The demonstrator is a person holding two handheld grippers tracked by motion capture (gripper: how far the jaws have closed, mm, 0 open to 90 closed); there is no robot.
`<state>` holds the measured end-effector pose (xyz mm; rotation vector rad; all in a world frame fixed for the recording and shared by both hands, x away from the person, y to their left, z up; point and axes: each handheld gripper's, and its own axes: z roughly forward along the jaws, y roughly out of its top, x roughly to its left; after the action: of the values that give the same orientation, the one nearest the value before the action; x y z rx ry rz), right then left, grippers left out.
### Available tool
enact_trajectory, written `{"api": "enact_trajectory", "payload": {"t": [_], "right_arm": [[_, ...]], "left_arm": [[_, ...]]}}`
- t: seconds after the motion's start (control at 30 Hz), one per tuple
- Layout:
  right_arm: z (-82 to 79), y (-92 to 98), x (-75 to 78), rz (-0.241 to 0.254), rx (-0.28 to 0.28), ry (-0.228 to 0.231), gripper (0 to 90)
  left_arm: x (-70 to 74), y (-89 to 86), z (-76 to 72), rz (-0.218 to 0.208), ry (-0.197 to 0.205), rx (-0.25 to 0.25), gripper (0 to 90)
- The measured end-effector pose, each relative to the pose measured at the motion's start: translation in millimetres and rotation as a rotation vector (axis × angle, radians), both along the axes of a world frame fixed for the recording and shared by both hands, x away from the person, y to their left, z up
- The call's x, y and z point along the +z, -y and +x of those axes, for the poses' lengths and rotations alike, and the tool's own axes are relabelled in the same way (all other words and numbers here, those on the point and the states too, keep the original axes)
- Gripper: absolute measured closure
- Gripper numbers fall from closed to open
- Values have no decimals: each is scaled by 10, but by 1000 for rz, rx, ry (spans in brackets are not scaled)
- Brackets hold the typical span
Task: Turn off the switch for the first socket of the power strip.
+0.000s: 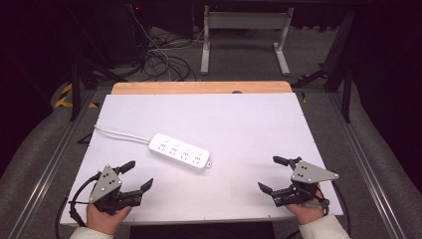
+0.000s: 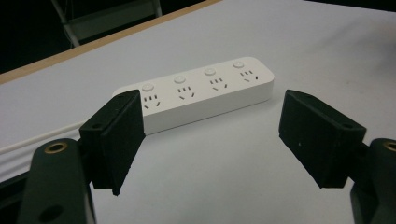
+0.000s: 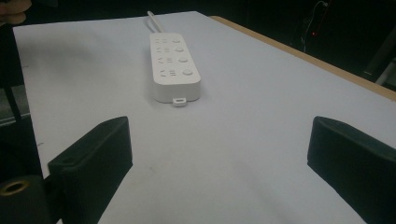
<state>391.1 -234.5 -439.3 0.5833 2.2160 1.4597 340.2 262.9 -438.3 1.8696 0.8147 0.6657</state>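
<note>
High view: a white power strip (image 1: 179, 152) lies flat near the middle of the white table (image 1: 249, 124), its long axis running diagonally from far-left to near-right. Its white cable (image 1: 119, 133) leaves the far-left end and trails toward the table's left edge; a small tab sticks out of the near-right end. The left gripper (image 1: 137, 176) sits at the near-left corner, held by the left hand (image 1: 105, 215), jaws spread wide and holding nothing, aimed toward the strip. The right gripper (image 1: 270, 173) sits at the near-right corner in the right hand (image 1: 307, 211), jaws likewise wide apart and empty, pointing left across the table. Both are well apart from the strip.

Left gripper view: the power strip (image 2: 201, 91) lies crosswise beyond the jaws, socket face up, four sockets each with a round button. The left gripper (image 2: 210, 140) gapes wide, with bare table between its jaws.

Right gripper view: the power strip (image 3: 173, 65) runs lengthwise away from the camera, tab end nearest, cable (image 3: 153, 19) leaving the far end. The right gripper (image 3: 219, 154) stands wide open and empty.
</note>
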Motion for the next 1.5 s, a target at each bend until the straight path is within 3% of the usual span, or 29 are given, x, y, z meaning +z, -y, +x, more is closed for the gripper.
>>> {"api": "enact_trajectory", "payload": {"t": [0.3,0.63,0.83,1.03,1.2,1.5], "right_arm": [[3,-4,-4,-1,0,-4,71],[18,-10,-16,-5,6,-16,71],[21,-4,-18,-4,3,-18,71],[23,-5,-19,-4,4,-20,71],[24,-9,-22,-5,10,-20,71],[29,-13,-28,-9,14,-24,71]], "left_arm": [[16,-4,-8,30,12,-2,284],[50,-20,-6,23,-1,-14,336],[104,-43,11,18,11,-6,332],[156,-50,32,22,-6,9,355],[203,-27,65,24,-33,-8,414],[284,30,163,37,-28,3,432]]}}
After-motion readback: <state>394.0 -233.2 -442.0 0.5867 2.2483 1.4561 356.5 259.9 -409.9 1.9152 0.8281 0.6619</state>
